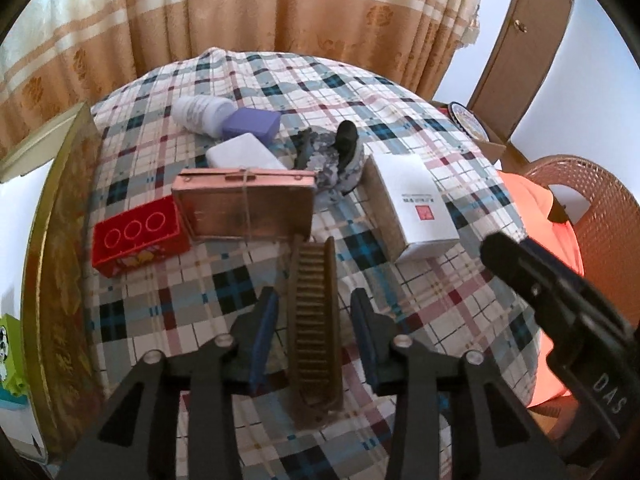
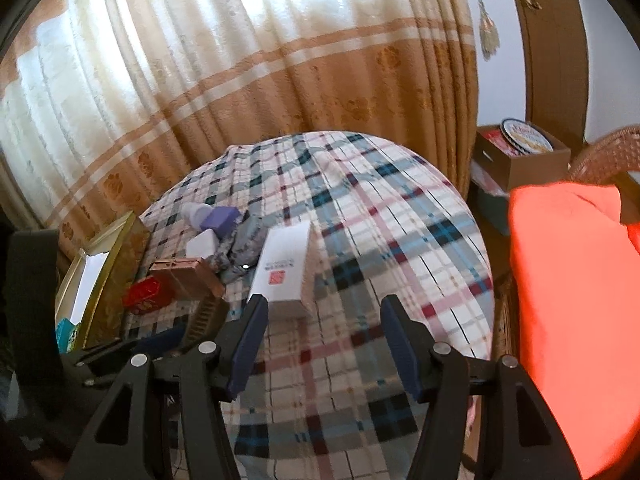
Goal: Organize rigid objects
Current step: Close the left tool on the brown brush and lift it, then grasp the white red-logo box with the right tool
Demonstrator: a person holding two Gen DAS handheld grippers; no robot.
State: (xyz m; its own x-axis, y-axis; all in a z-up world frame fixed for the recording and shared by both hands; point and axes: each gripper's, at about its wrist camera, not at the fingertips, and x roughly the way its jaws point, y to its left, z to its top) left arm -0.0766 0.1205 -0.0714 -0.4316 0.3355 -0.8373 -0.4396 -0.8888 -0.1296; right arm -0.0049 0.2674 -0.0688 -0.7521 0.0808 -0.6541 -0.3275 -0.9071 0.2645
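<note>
The left tool [image 1: 314,320] stood over the plaid tabletop [image 1: 420,300] with a wooden comb [image 1: 316,320] lying lengthwise between its blue pads [image 1: 264,336]; a gap showed on each side, so the jaws were open around the comb, not pressing it. At 12 o'clock from the comb lay a copper-coloured tin [image 1: 248,204] tied with string, touching the comb's far end. At 10 o'clock sat a red box [image 1: 138,236] with three circles, beside the tin. At 2 o'clock lay a white carton [image 1: 416,204]. Beyond the tin were a white bar [image 1: 244,154], a purple block [image 1: 252,124], a white bottle [image 1: 202,114] on its side, and a dark patterned bundle [image 1: 340,156]. The right tool [image 2: 320,344] hovered open and empty, near the white carton's close end.
</note>
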